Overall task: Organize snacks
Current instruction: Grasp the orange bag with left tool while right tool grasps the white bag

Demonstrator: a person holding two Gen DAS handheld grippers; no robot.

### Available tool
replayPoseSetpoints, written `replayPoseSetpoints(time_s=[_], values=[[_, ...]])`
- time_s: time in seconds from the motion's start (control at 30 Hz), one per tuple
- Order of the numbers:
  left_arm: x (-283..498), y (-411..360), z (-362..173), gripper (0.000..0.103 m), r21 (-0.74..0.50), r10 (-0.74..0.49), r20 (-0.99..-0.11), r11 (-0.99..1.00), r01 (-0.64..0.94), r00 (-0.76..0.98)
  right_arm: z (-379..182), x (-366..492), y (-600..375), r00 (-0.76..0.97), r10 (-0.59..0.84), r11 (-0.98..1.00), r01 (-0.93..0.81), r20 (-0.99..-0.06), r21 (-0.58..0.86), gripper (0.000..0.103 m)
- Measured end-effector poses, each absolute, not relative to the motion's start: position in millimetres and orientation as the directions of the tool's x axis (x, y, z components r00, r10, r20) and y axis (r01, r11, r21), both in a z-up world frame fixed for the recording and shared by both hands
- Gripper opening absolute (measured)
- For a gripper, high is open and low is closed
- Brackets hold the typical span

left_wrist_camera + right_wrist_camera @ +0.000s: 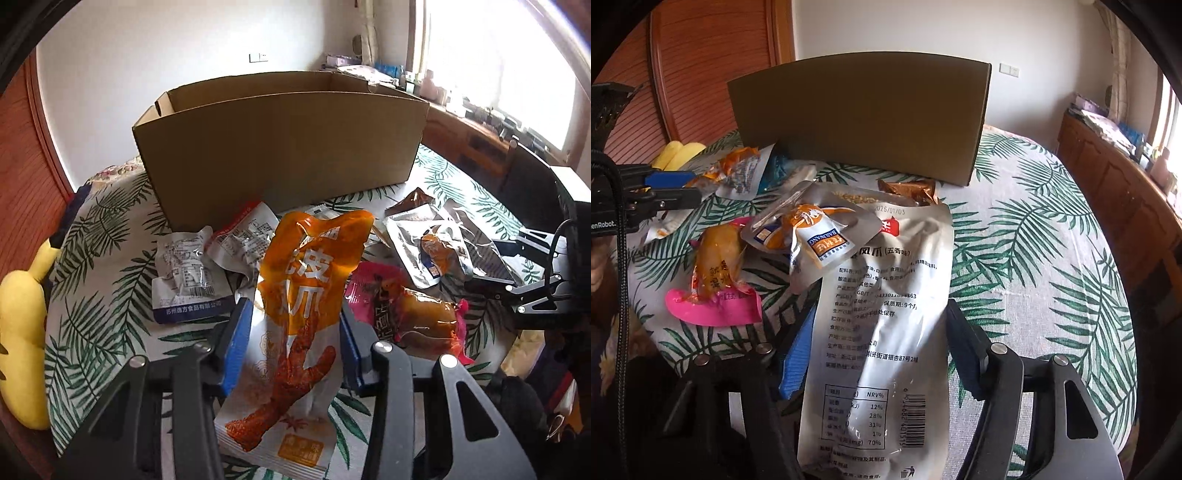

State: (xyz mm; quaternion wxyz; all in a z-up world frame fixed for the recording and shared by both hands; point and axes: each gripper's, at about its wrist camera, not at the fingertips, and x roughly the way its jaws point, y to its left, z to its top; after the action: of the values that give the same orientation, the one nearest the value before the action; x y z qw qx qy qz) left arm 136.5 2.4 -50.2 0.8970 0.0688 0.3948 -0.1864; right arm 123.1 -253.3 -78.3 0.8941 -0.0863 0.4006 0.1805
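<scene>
While my left gripper (295, 339) clamps an orange chicken-feet pouch (295, 332) and my right gripper (875, 354) clamps a silver foil pouch (882, 332), other packets litter the leaf-print worktop (1034, 258); the brown cardboard box (280, 147) looks unfilled.

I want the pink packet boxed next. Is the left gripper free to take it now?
Probably not: the left gripper is shut on the orange packet, though the pink packet lies uncovered just beside it.
</scene>
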Motion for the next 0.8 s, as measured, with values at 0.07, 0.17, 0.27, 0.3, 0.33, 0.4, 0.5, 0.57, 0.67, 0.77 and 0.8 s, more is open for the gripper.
replayPoseSetpoints(time_s=[0.07,0.17,0.27,0.3,0.33,0.4,0.5,0.57,0.67,0.77,0.8], values=[[134,2,-49,0.044,-0.028,-0.285,-0.729,0.921,0.389,0.622,-76,123,-255,0.620,0.252,0.921,-0.389,-0.743,-0.013,0.065],[133,-4,-46,0.044,-0.035,-0.294,-0.722,0.920,0.391,0.626,-70,122,-256,0.647,0.218,0.925,-0.375,-0.730,-0.056,0.064],[132,-8,-41,0.044,-0.045,-0.304,-0.709,0.920,0.390,0.636,-65,121,-259,0.667,0.196,0.927,-0.365,-0.719,-0.085,0.063],[132,-10,-39,0.044,-0.049,-0.308,-0.705,0.920,0.389,0.639,-62,122,-261,0.676,0.188,0.929,-0.357,-0.713,-0.094,0.063],[133,-11,-38,0.044,-0.053,-0.312,-0.700,0.920,0.389,0.642,-60,123,-263,0.680,0.184,0.931,-0.352,-0.710,-0.096,0.063],[133,-12,-35,0.044,-0.061,-0.319,-0.693,0.920,0.388,0.647,-56,125,-269,0.691,0.178,0.937,-0.337,-0.700,-0.095,0.063],[133,-13,-31,0.044,-0.070,-0.329,-0.681,0.919,0.389,0.654,-49,128,-277,0.706,0.179,0.943,-0.322,-0.686,-0.085,0.063],[133,-12,-28,0.044,-0.079,-0.336,-0.672,0.919,0.387,0.660,-44,130,-280,0.716,0.177,0.945,-0.316,-0.675,-0.088,0.063],[134,-12,-25,0.044,-0.086,-0.338,-0.664,0.921,0.381,0.667,-39,131,-282,0.726,0.177,0.946,-0.312,-0.665,-0.089,0.063],[135,-11,-22,0.044,-0.091,-0.338,-0.656,0.923,0.375,0.674,-33,132,-280,0.735,0.177,0.945,-0.312,-0.655,-0.095,0.063],[135,-11,-20,0.044,-0.092,-0.339,-0.653,0.923,0.373,0.677,-32,133,-278,0.736,0.179,0.945,-0.314,-0.653,-0.096,0.063]])
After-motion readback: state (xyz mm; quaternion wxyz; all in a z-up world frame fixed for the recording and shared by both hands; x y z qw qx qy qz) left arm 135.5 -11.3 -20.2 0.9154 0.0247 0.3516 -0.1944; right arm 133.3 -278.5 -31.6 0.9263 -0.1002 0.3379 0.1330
